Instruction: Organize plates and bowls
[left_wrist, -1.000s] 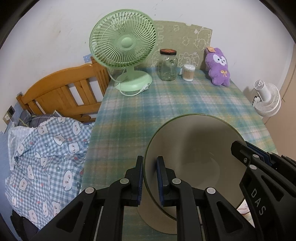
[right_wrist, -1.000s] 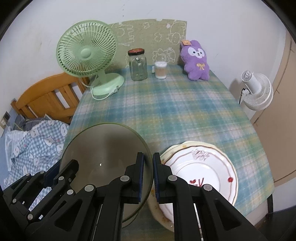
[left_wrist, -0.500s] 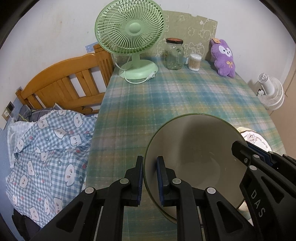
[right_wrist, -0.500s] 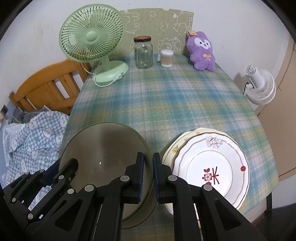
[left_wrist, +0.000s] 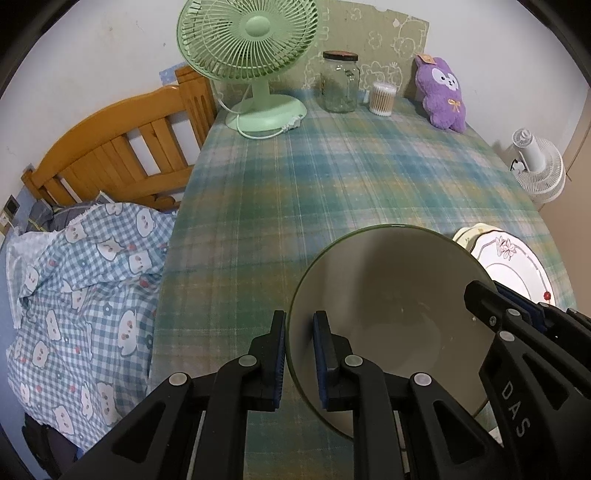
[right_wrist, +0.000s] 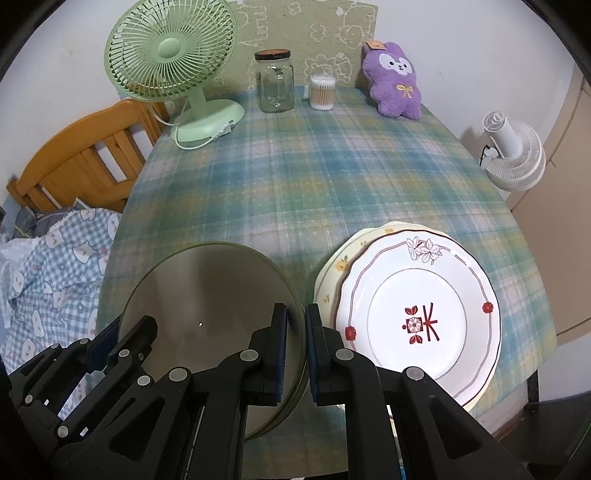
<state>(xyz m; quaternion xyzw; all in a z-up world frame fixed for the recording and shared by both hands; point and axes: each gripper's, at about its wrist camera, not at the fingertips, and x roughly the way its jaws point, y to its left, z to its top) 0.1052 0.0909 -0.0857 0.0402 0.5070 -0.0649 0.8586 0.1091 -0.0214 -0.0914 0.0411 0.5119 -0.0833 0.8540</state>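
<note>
A large olive-green bowl (left_wrist: 391, 295) is held between both grippers above the near part of the table. My left gripper (left_wrist: 298, 328) is shut on its left rim. My right gripper (right_wrist: 294, 323) is shut on its right rim; the bowl (right_wrist: 207, 295) fills the lower left of the right wrist view. To the bowl's right, a white plate with a red flower pattern (right_wrist: 417, 314) lies stacked on a cream plate (right_wrist: 332, 266) on the plaid tablecloth. The plates also show in the left wrist view (left_wrist: 513, 266).
At the table's far end stand a green desk fan (right_wrist: 173, 70), a glass jar (right_wrist: 275, 83), a cotton-swab tub (right_wrist: 322, 92) and a purple plush toy (right_wrist: 393, 83). A wooden bed frame (left_wrist: 110, 155) and checked bedding (left_wrist: 74, 295) lie left. A white fan (right_wrist: 513, 151) stands right.
Both grippers have risen with the bowl and pulled back from the far end. The stacked plates show more fully to the right of the bowl.
</note>
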